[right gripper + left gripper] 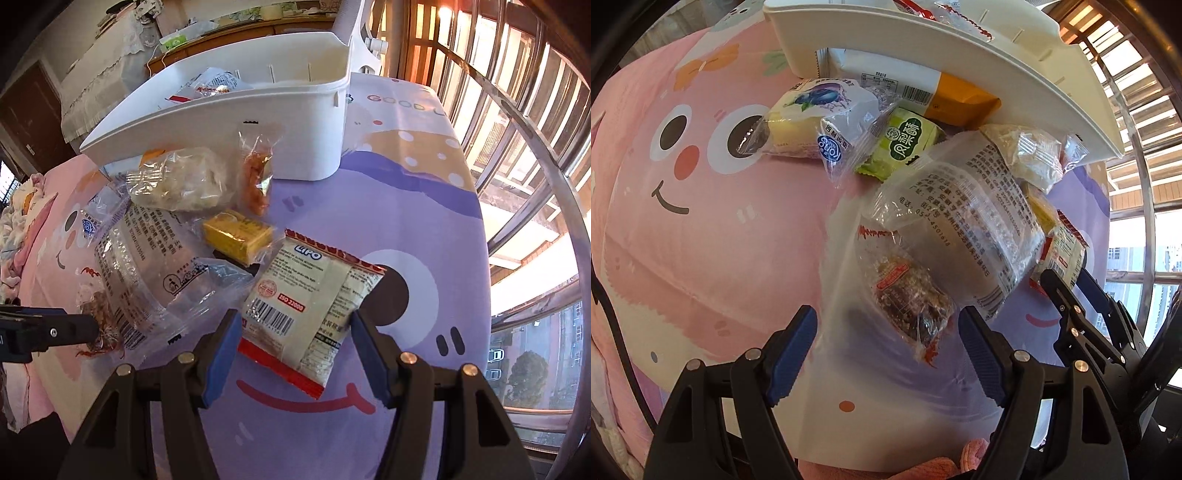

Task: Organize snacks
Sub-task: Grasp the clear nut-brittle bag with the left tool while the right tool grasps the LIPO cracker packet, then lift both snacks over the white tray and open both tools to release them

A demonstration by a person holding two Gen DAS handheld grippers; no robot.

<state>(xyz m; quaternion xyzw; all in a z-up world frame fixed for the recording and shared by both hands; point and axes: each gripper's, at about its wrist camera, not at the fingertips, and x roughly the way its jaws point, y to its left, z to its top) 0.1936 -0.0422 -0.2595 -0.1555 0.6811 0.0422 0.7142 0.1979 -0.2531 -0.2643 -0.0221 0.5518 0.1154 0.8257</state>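
Hiding most snacks, the white bin (960, 51) overhangs them.

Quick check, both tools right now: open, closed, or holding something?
Left tool: open, straddling the clear-wrapped brown snack, pads not touching it.
Right tool: open around the Lipo packet; contact with it cannot be told.

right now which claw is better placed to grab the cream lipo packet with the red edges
Right. The right claw already straddles the cream Lipo packet with red edges, blue pads on either side, not yet pressing. The left claw hangs over a clear-wrapped brown nut bar instead.
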